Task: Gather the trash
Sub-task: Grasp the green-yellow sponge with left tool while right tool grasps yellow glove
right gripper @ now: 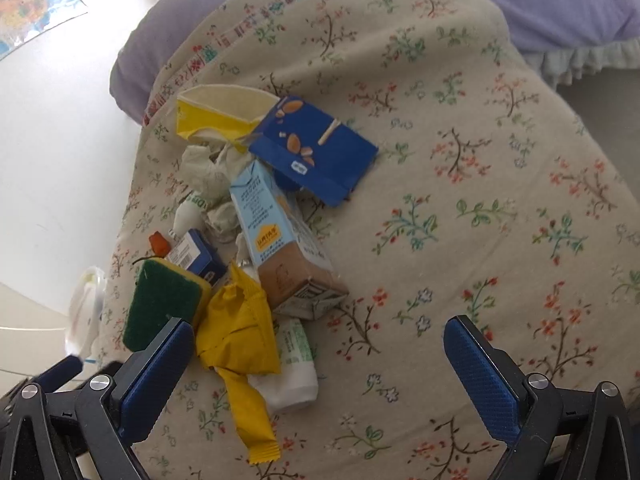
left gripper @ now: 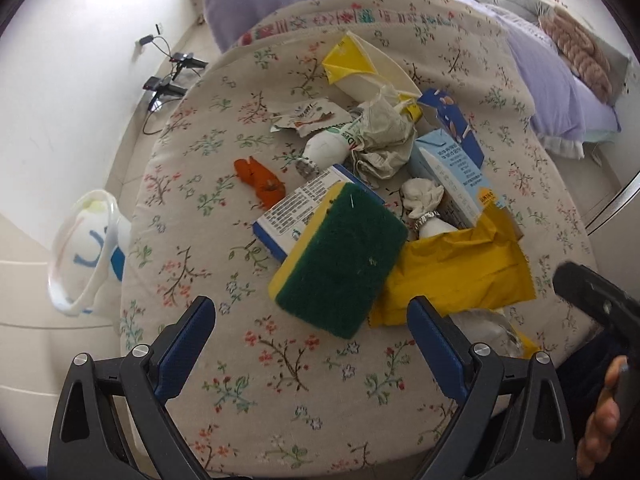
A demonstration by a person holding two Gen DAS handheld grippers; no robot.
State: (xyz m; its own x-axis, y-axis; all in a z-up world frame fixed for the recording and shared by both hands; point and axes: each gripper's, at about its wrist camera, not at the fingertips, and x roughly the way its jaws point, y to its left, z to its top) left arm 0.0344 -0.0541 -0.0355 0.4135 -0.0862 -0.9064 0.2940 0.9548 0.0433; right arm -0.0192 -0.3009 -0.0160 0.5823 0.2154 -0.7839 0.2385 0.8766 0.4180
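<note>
A pile of trash lies on a round table with a floral cloth [left gripper: 280,384]. Nearest my left gripper [left gripper: 312,320] is a green and yellow sponge [left gripper: 340,264], resting on a blue and white box [left gripper: 296,208]. A yellow wrapper [left gripper: 460,276] [right gripper: 236,332] lies right of the sponge. A light blue carton [right gripper: 276,248], a dark blue snack box [right gripper: 320,152], crumpled paper [left gripper: 384,140], a white bottle [right gripper: 292,368] and an orange scrap [left gripper: 260,180] are in the pile. Both grippers are open and empty. My right gripper [right gripper: 320,360] hovers over the bottle and wrapper.
A white bin with a bag liner [left gripper: 88,248] stands on the floor left of the table. A bed with purple bedding [left gripper: 560,80] is behind the table. Cables and chargers [left gripper: 168,76] lie on the floor by the wall.
</note>
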